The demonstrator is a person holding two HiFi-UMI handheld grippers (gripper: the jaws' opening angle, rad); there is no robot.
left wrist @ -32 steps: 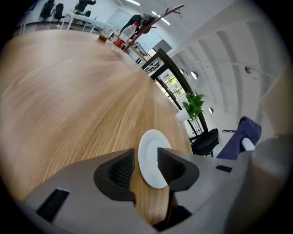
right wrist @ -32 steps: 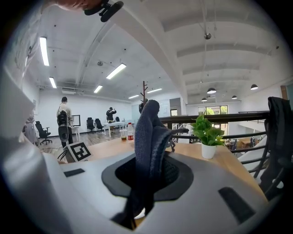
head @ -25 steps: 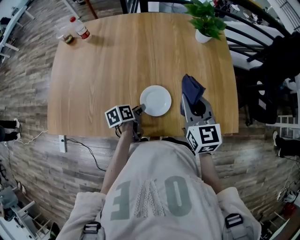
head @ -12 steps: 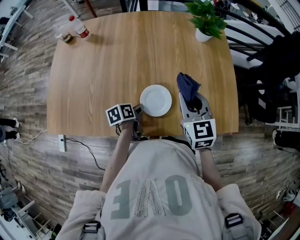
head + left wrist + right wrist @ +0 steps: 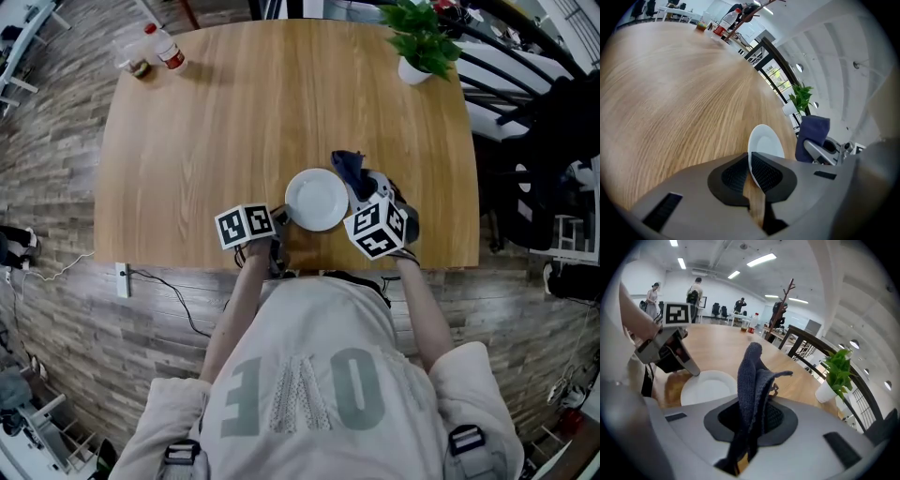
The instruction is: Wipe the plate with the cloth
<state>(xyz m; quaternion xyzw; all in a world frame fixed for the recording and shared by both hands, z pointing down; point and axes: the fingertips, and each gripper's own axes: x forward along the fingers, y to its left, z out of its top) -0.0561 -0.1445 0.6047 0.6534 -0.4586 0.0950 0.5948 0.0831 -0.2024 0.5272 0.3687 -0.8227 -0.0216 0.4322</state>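
Observation:
A white plate (image 5: 317,199) lies near the front edge of the wooden table (image 5: 216,122). My left gripper (image 5: 281,217) is at its near-left edge. In the left gripper view the jaws (image 5: 749,161) are closing, with the plate's rim (image 5: 765,140) pinched between the pads. My right gripper (image 5: 364,189) is at the plate's right side, tilted down, and shut on a dark blue cloth (image 5: 349,167). In the right gripper view the cloth (image 5: 752,376) stands up out of the jaws (image 5: 752,416), with the plate (image 5: 705,386) just beyond to the left.
A potted plant (image 5: 417,42) stands at the table's far right corner. A bottle (image 5: 167,54) and a small jar (image 5: 139,70) are at the far left corner. Dark chairs (image 5: 553,141) sit off the right side. People stand far off in the room.
My right gripper has dropped and swung left with the cloth, rolling over, until it is beside the plate's right edge. My left gripper has stayed at the plate's left rim.

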